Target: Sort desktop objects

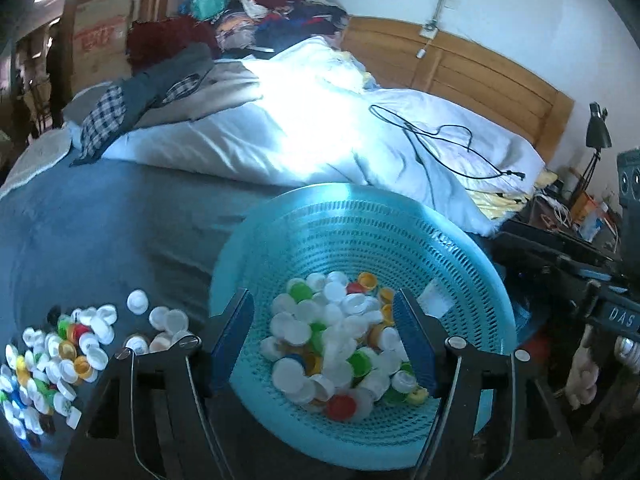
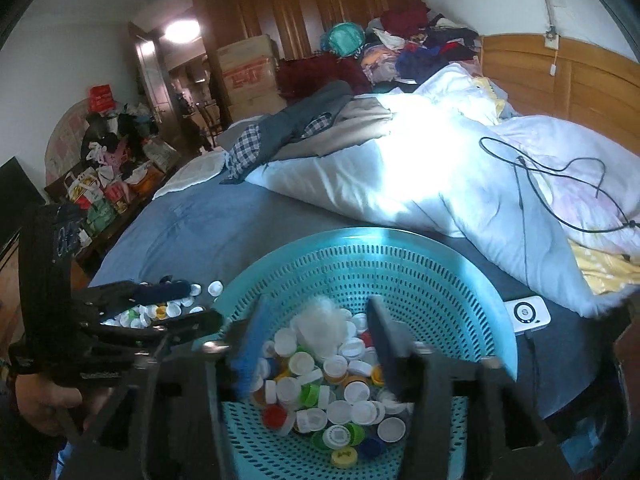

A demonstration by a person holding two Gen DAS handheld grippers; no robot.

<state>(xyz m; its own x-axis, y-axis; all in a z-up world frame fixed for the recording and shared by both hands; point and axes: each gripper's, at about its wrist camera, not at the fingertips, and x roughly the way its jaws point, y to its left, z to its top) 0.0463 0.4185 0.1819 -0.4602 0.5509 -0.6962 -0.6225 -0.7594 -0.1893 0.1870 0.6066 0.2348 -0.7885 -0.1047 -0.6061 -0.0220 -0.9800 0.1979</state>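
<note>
**Both claws over basket of caps, nothing gripped**

Turquoise slotted basket (image 1: 460, 248) on blue bed sheet (image 1: 100, 232), approx. a third full of bottle caps (image 1: 332, 336): mostly white, w/ green, orange/yellow, red, a few blue mixed in. White fluffy tuft (image 2: 320, 324) on top of caps toward far side, seen in right wrist view.

Left claw (image 1: 324, 340) above basket interior, jaws part open, blue pads either side of cap heap, no cap pinched between them. Pointing down at an angle into basket.

Right claw (image 2: 316, 344) likewise over basket, jaws part open, gap showing caps + tuft beyond; blurred, nothing clamped. Left pad blue, bristly-looking; right finger dark.

Second lot of loose caps (image 1: 60, 352) spread on sheet, left of basket, well outside rim; same colour mix, mostly white. A few strays (image 1: 164, 316) between that pile and basket.

In right wrist view, other gripper's black body at left edge, person's hand (image 2: 44, 400) wrapped round its handle, loose caps visible under it.

White duvet (image 1: 320, 140) bunched behind basket, black cable (image 1: 432, 136) trailing over it. Small white device (image 2: 528, 314) on sheet just right of basket, close to rim. Clothes heap (image 1: 280, 12) at far end of bed; wooden headboard (image 1: 480, 68) to right. Desk lamp (image 1: 596, 132) + clutter at far right, off bed.
</note>
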